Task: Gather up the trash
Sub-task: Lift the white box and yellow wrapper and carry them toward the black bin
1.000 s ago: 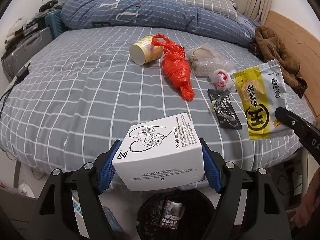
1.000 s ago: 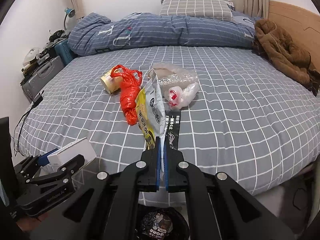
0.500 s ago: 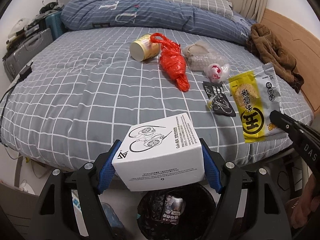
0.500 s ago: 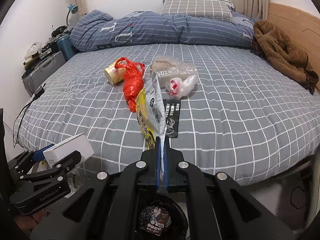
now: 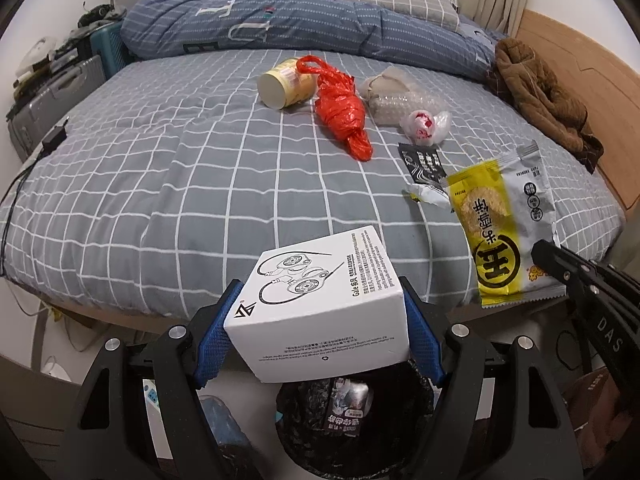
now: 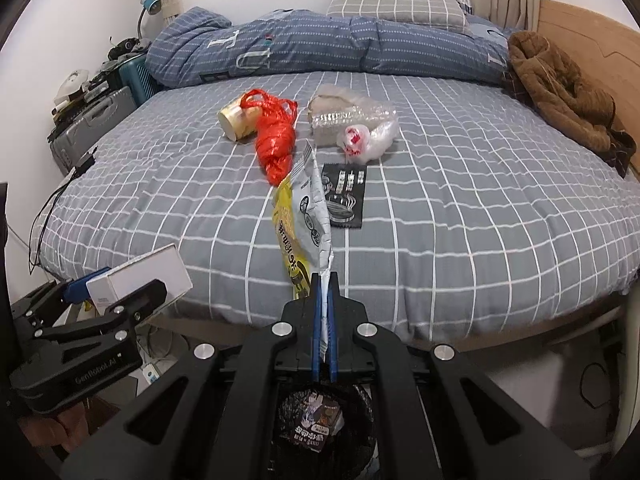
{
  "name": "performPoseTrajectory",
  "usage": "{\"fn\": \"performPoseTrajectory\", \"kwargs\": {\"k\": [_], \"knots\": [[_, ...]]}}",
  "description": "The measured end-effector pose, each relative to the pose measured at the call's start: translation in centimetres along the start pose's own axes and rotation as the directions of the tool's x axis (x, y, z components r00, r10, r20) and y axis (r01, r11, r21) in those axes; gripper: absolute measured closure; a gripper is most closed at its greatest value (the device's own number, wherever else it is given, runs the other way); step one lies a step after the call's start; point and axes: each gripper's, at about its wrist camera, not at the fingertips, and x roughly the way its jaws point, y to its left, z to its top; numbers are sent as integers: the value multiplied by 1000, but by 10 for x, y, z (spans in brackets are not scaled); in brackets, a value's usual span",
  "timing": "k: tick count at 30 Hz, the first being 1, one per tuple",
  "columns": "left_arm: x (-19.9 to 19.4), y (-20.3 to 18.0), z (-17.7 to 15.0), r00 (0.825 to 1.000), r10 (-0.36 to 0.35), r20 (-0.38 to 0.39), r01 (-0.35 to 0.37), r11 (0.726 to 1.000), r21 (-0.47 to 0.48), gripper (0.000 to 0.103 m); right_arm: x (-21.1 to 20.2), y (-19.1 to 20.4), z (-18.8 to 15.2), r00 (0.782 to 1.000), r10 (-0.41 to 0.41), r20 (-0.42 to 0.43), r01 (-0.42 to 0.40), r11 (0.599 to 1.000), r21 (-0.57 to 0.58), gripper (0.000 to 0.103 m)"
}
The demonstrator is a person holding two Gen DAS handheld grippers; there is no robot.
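Bedroom, grey checked bed (image 5: 208, 184) filling most of both views; bin (image 5: 352, 420) on floor at near edge, already holding a dark wrapper.

Left gripper (image 5: 320, 332): jaws apart to the width of a white box (image 5: 320, 300), blue pads clamped on its two sides. Right gripper (image 6: 325, 320): jaws together, pinching the bottom edge of a yellow snack bag (image 6: 304, 224), which stands up and away from the fingers.

Change over the last second: both grippers drawn back off the mattress toward the near edge. Bed now sits farther off in both views, bin mouth larger and directly below each pair of fingers. Grips unchanged; box and bag carried along, neither shifted in the jaws.

Meaning for task: two items lifted clear and nearly over the bin; release judged the next step, box first or both together.

Left on bed, mid to far: yellow cup (image 5: 282, 86) on its side, red bag (image 5: 342, 110) touching it, clear plastic bundle (image 5: 400, 96) to the right, small white-and-red wad (image 5: 422, 126), black sachet (image 5: 422, 162) nearest. Brown coat (image 5: 544, 96) far right, judged not trash.
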Motion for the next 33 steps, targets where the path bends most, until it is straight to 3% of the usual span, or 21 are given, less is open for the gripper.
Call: {"fn": "performPoseTrajectory", "kwargs": {"k": [33], "knots": [[-13, 6, -75, 992, 24, -124, -26, 1000, -16, 30, -18, 5, -70, 993, -1, -119, 5, 1000, 29, 100]]}}
